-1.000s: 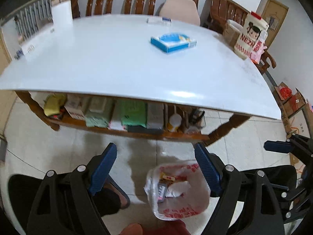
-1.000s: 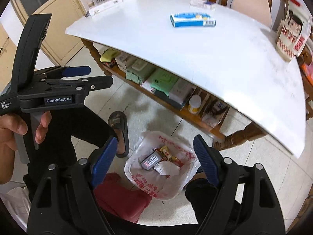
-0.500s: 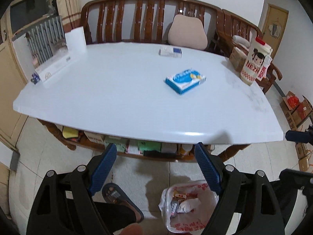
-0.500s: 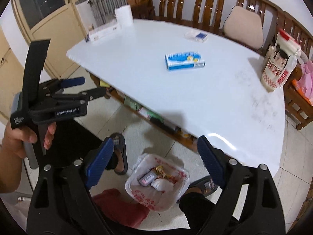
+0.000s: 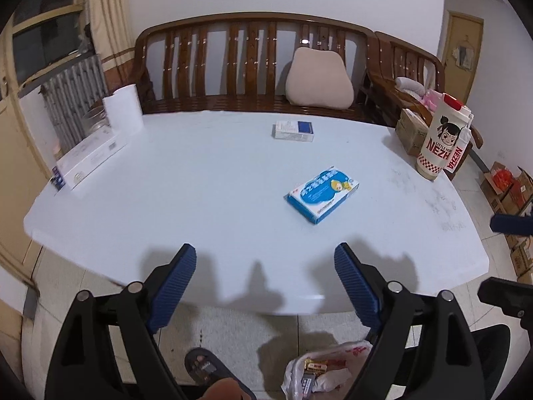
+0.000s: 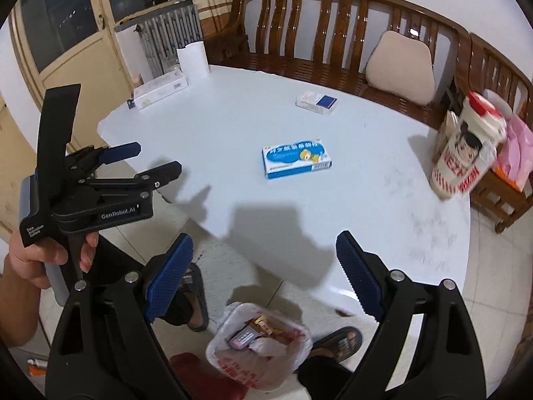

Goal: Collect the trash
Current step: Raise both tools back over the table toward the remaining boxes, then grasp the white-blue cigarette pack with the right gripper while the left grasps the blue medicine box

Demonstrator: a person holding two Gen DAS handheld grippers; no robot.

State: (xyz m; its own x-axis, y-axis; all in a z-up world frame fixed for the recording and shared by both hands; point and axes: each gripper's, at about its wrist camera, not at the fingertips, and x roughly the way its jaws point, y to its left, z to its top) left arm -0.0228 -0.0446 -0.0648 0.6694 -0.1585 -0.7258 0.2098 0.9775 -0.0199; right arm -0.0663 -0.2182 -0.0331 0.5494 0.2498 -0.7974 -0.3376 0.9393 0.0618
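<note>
Both grippers up at the near edge of the white table (image 5: 206, 196), nothing in either: left gripper (image 5: 265, 286) jaws spread wide, empty; right gripper (image 6: 265, 276) same, spread and empty. From the right wrist view the left gripper shows side-on in the person's left hand (image 6: 36, 260), its two fingers apart. Table count: 1 blue box (image 5: 322, 194) lying flat right of centre, well ahead of both grippers; 1 white-and-blue box (image 5: 293, 130) farther back near the bench side; 1 long white box (image 5: 89, 158) at the left edge with 1 paper roll (image 5: 123, 112) standing just behind it; 1 tall cartoon cup (image 5: 443, 140) upright at the right edge. Trash bag (image 6: 260, 343) is on the floor below the near table edge, between the person's 2 sandalled feet, mouth open, with several wrappers, a small dark pack and crumpled white paper inside; exact wrapper count not readable. Behind the table: 2 wooden benches, the long one (image 5: 253, 63) carrying 1 beige cushion (image 5: 319, 78). Cardboard boxes (image 5: 509, 186) on the floor far right, count unclear.
</note>
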